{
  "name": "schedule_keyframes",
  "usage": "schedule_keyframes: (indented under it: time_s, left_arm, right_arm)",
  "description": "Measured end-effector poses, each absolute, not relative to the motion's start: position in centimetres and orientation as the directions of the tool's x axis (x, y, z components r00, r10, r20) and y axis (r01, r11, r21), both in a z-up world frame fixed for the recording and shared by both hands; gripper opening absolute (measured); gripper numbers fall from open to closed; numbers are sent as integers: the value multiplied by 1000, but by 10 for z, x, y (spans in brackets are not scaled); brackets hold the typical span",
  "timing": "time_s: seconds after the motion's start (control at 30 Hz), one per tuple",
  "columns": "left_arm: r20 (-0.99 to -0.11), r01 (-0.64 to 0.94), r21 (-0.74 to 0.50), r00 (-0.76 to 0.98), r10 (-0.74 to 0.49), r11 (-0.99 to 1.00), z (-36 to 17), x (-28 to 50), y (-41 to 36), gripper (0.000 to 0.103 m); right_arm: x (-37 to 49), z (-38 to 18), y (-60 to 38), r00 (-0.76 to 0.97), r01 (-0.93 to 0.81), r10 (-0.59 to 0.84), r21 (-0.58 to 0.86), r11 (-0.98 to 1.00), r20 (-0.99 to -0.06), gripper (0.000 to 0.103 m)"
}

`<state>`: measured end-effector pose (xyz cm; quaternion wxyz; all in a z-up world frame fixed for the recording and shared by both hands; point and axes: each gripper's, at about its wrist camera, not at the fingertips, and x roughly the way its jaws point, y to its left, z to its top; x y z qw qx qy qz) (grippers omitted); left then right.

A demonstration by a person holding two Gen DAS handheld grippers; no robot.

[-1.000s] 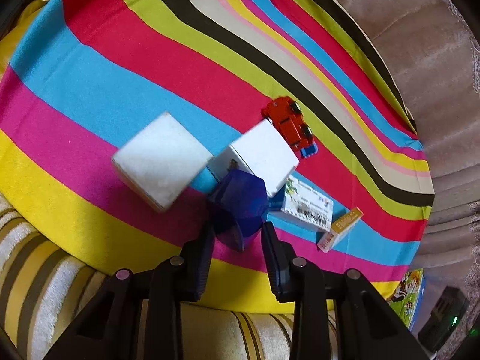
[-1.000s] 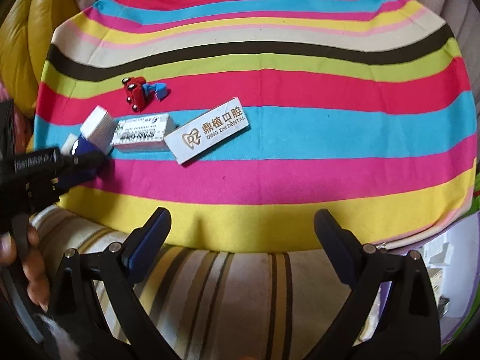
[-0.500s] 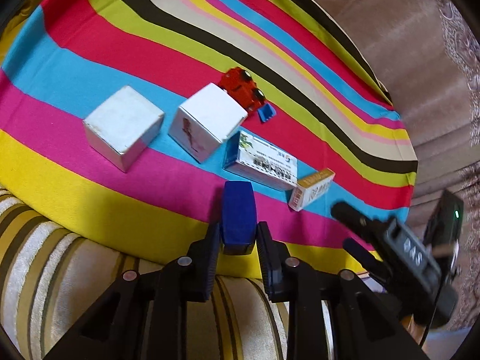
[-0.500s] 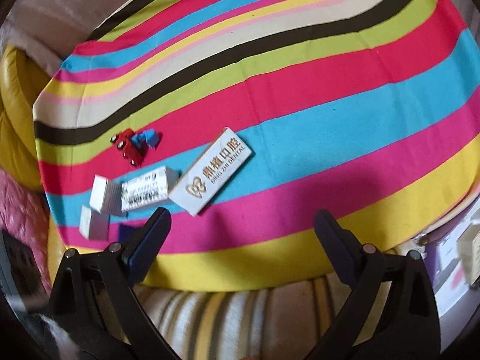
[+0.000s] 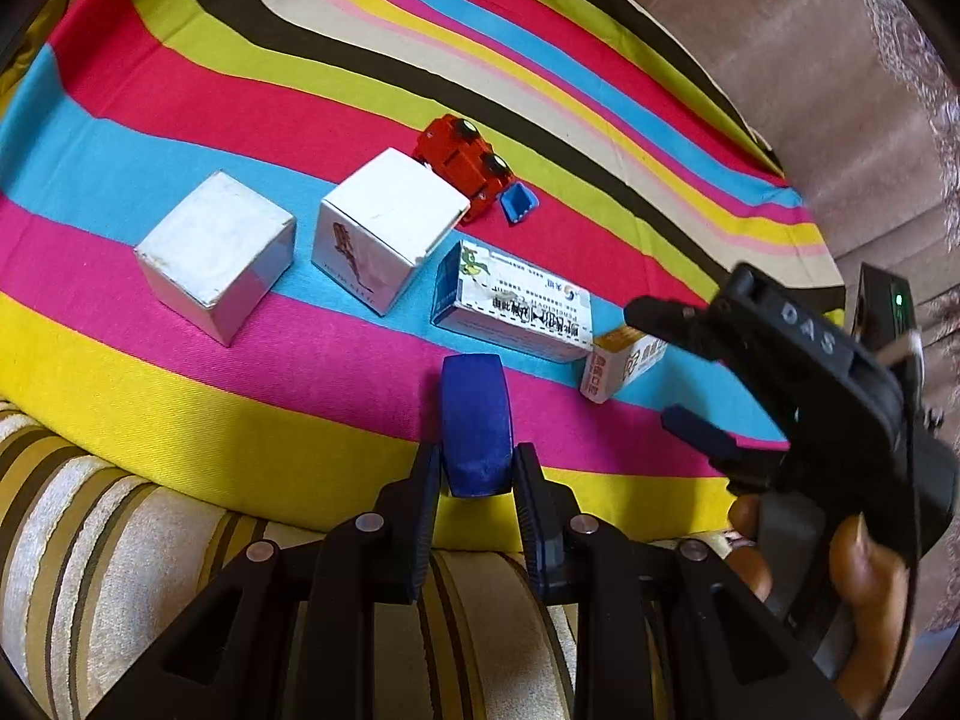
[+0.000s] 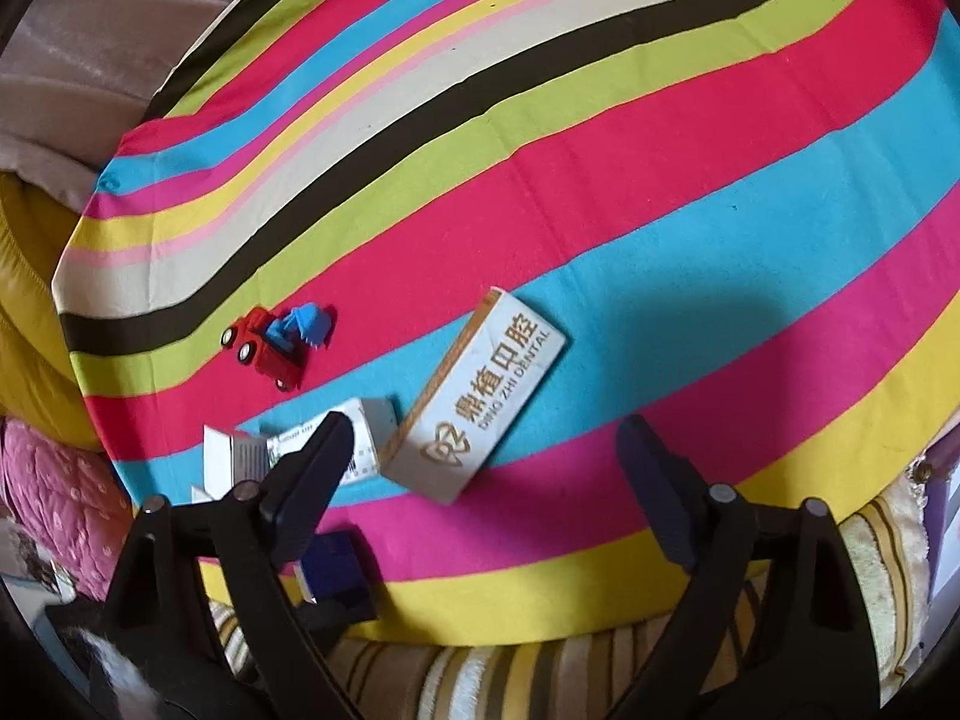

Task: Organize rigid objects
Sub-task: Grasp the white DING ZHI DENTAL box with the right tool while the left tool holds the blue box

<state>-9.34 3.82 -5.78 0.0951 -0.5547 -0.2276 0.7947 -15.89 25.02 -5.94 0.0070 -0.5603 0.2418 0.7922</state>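
My left gripper point(image 5: 474, 471) is shut on a dark blue block point(image 5: 474, 414), held over the cloth's near yellow stripe. Beyond it lie two white cubes point(image 5: 216, 252) point(image 5: 390, 228), a red toy truck point(image 5: 465, 159) with a blue scoop, a printed carton point(image 5: 516, 306) and a small orange-and-white box point(image 5: 624, 363). My right gripper point(image 6: 485, 426) hovers over that box, which in its own view shows as a white dental box point(image 6: 486, 396). The jaws are closing but stand wider than the box, and the pads do not touch it. The truck point(image 6: 264, 348) lies to its left.
Everything lies on a striped multicolour cloth point(image 5: 180, 108) spread over a beige striped cushion point(image 5: 120, 540). A brown sofa back point(image 5: 780, 60) rises behind. A yellow cushion point(image 6: 30, 300) and pink quilt point(image 6: 66, 498) lie at the left. A person's hand point(image 5: 852, 558) holds the right gripper.
The left gripper closed on the blue block beside the white cube and drew it toward the near edge. The right gripper rolled, moved over the dental box and narrowed slightly.
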Motion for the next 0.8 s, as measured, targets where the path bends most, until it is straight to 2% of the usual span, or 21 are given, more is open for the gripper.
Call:
schedule_keyframes:
  time_s: [0.27, 0.33, 0.43, 0.6, 0.8]
  left_arm:
    - [-852, 73, -420, -373, 366, -904, -56, -95, 43, 27]
    - [-851, 72, -420, -378, 365, -905, -56, -95, 40, 27]
    - [-848, 68, -422, -381, 367, -904, -56, -92, 35, 26]
    - [-843, 68, -432, -384, 376, -899, -55, -96, 42, 26]
    - [-836, 50, -436, -391, 384, -898, -55, -98, 54, 26]
  right_arm:
    - [-166, -63, 245, -386, -292, -210, 335, -896, -898, 73]
    - [-167, -63, 244, -393, -281, -190, 315, -907, -900, 59]
    - [-168, -64, 241, -401, -262, -174, 295, -919, -899, 43]
    - [-164, -61, 246, -413, -238, -178, 295, -926, -893, 36]
    - [-152, -52, 247, -435, -193, -125, 228, -954, -892, 30]
